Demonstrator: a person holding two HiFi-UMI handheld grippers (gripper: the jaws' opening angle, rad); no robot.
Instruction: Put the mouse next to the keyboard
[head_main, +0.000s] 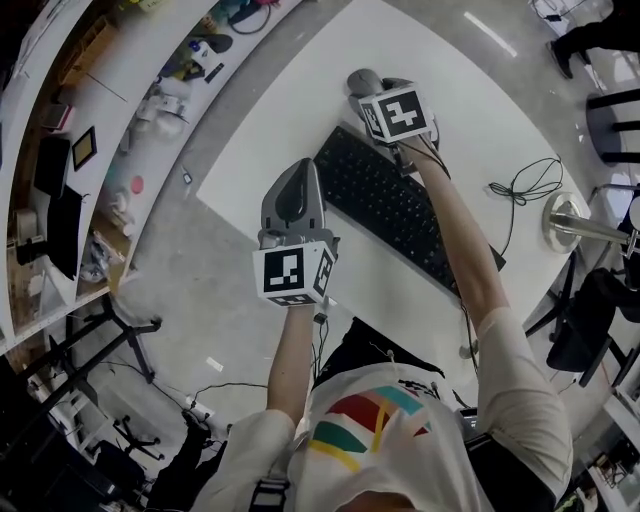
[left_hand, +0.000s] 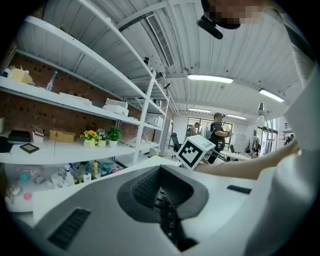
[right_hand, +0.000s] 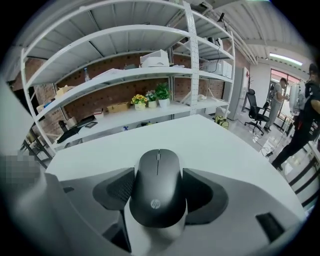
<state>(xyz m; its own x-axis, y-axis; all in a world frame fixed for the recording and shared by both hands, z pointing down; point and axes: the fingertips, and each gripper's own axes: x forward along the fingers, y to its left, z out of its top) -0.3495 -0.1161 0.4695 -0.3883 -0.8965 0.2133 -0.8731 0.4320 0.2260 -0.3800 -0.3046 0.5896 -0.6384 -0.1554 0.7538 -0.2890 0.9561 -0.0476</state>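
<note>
- Well, the mouse (right_hand: 158, 192) lies flat on the white table (head_main: 440, 70). In the head view it sits just off the far end of the keyboard (head_main: 395, 205), at about 12 o'clock from it.
- Your right gripper (right_hand: 159, 172) is around the mouse, with its jaws wide apart. One dark pad (right_hand: 205, 195) stands at 3 o'clock of the mouse and the other at 9 o'clock. They look to be just beside it, not squeezing it.
- Your left gripper (head_main: 293, 190) is closed with nothing in it. It hangs near the keyboard's other end, at about 9 o'clock from it.
- The mouse is small, so it should feel light. You will not need a hard squeeze.
- Its shell looks hard, so it should not bend or squash.
- The top is smooth and round, and the sides curve in. I think it could slip out if you pinch too high.
- If you need to pick it up, hold the two long sides low down, at the widest part.
- Keep off the buttons and the wheel at the 12 o'clock end, because they can click.
- It should not break easily, but put it down softly anyway.
- The mouse looks to be by the keyboard already, so the job seems almost done.
</note>
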